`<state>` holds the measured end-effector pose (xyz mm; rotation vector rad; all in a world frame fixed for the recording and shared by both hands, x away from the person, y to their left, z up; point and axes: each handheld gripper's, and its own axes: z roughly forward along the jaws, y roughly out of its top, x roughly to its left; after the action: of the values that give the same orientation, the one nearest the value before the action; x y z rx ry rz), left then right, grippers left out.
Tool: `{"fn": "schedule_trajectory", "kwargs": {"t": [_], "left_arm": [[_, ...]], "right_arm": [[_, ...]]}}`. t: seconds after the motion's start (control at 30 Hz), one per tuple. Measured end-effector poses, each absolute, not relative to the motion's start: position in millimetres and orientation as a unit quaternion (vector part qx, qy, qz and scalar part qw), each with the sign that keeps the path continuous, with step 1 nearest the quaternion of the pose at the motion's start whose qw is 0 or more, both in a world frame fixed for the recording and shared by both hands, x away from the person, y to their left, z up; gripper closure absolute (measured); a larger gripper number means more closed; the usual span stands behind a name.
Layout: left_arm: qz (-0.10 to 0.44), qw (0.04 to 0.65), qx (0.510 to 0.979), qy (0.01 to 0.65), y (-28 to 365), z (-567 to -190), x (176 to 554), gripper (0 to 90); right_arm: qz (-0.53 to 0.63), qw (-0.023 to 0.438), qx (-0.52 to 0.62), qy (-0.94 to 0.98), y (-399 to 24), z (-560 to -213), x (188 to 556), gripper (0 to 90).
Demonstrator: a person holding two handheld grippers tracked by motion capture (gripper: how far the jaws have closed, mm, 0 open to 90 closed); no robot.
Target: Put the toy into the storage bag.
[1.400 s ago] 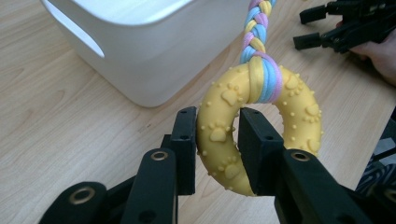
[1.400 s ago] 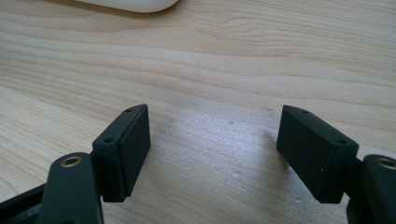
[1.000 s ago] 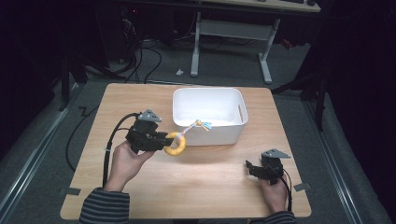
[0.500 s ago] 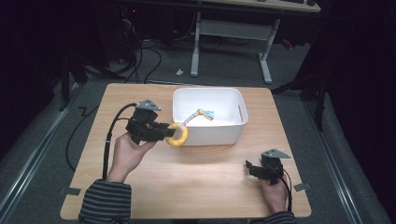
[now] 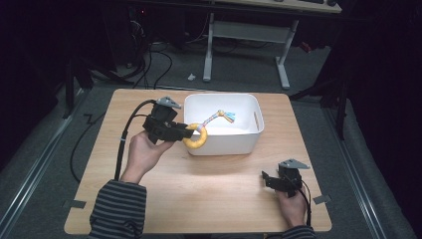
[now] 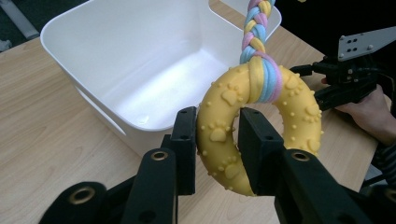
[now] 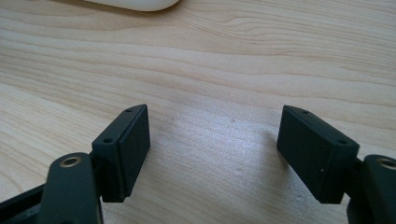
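Left gripper view: my left tool (image 6: pixel 217 140) clamps the yellow ring (image 6: pixel 261 126); its braided rope (image 6: pixel 256 28) trails ahead over the white bin (image 6: pixel 93 51).

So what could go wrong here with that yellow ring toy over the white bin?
The left gripper pinches only one side of the yellow ring, so it might twist or slip. The braided rope trails over the white bin rim and could snag or drag the light bin.

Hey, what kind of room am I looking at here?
Probably a lab or workshop set up for recording: a bare light wooden table on grey carpet, black cables trailing across the floor, and a white-legged metal desk frame behind.
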<state>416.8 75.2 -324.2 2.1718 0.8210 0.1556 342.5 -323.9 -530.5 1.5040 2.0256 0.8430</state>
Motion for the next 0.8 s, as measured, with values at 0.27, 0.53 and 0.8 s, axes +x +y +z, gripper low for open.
{"fn": "schedule_trajectory", "kwargs": {"t": [0.27,0.53,0.8], "left_arm": [[0.069,0.391,0.858,0.327,66,-318,431,68.3],[0.068,0.373,0.865,0.33,53,-320,448,68.4],[0.068,0.365,0.869,0.328,37,-319,462,68.4]], "right_arm": [[0.308,0.238,0.549,0.74,-324,-531,343,25.7],[0.308,0.238,0.548,0.74,-324,-530,343,25.7],[0.308,0.238,0.548,0.741,-324,-530,343,25.8]]}}
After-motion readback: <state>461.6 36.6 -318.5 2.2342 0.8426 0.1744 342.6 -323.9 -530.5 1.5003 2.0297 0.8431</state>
